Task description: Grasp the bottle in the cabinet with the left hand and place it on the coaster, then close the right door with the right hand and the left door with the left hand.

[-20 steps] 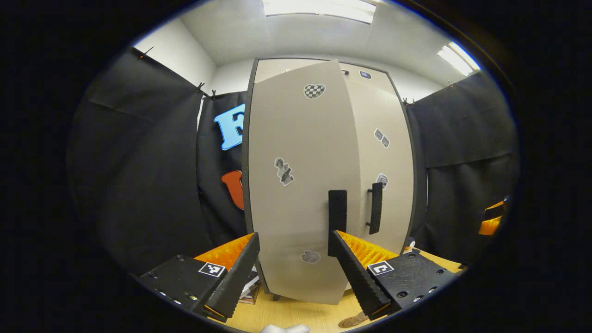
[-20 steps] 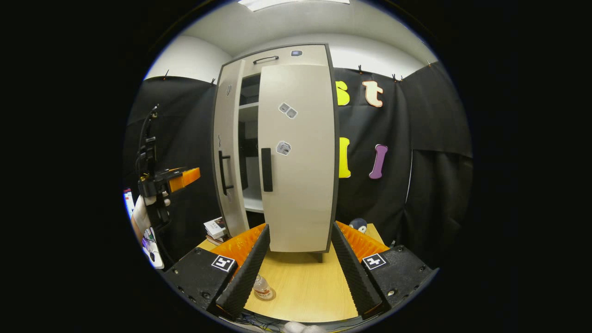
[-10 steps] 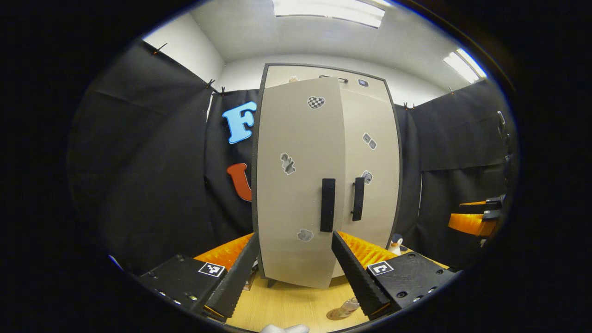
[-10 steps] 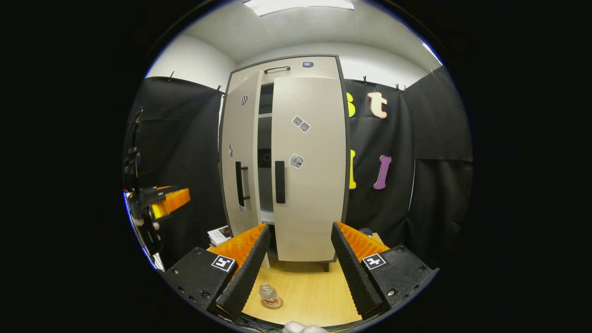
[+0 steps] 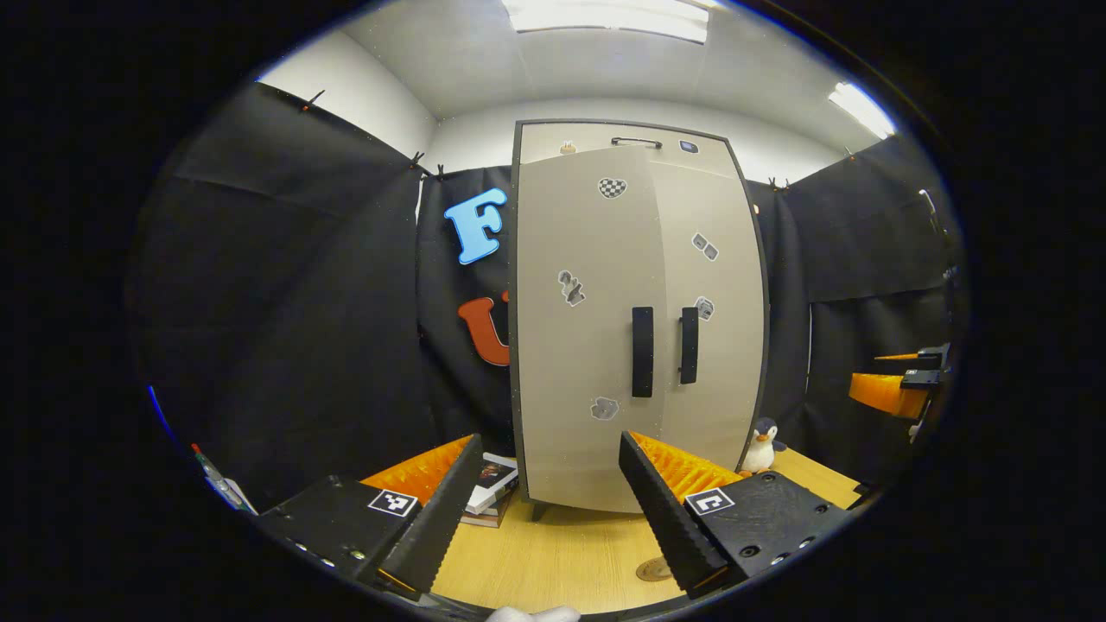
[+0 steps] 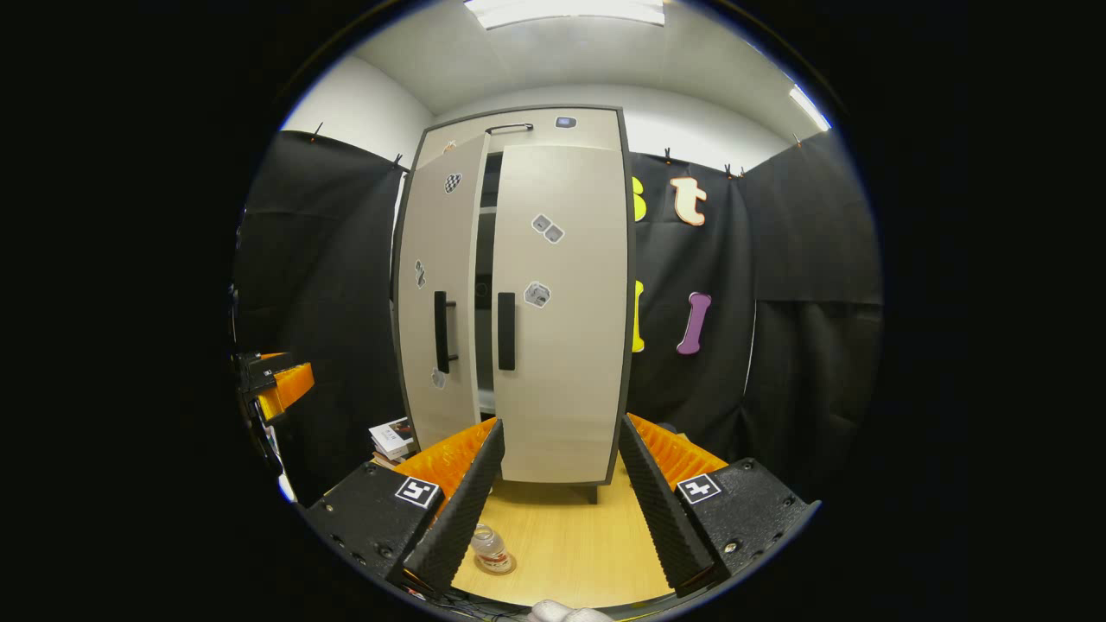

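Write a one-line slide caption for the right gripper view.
Bottle stands on the coaster; right door shut, left door ajar.

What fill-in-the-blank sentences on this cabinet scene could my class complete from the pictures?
1. The bottle stands on the ____.
2. A dark gap shows beside the ____ door, which is not fully shut.
3. The toy beside the cabinet is a ____.
4. Both the left gripper and right gripper are ____.

Missing words: coaster; left; penguin; open

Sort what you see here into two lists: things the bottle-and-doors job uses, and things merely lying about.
Job:
bottle standing on the coaster
left door, slightly ajar
right door
left gripper
right gripper

Lying about:
penguin toy
stack of books
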Motion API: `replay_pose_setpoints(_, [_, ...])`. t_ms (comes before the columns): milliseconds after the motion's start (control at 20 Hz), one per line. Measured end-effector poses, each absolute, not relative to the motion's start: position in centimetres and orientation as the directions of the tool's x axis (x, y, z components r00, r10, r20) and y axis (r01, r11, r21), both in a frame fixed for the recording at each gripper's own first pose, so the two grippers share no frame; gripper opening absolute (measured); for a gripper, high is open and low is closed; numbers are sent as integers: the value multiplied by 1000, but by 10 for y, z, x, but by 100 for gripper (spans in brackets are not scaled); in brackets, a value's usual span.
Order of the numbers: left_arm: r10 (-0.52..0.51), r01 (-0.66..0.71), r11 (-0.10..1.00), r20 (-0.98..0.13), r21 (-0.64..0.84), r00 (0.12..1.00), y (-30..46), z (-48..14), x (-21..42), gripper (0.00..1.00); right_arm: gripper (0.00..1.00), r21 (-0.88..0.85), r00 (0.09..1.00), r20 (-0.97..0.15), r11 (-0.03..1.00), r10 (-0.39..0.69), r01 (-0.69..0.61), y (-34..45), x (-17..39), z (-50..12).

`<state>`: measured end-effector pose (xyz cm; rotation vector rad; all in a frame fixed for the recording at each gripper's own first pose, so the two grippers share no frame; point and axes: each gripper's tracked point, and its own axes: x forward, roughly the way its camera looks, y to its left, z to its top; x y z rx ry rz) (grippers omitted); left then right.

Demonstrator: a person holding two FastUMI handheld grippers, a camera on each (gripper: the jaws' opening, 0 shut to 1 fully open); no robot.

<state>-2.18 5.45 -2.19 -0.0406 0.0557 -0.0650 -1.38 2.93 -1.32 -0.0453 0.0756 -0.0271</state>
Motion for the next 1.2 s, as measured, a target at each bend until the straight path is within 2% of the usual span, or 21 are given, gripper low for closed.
replay_pose_setpoints(1200, [-57,56,998,-48,-35,997,59,-18,-29,96,82,-55,998,-63,998,3,-7,37,-18,-7])
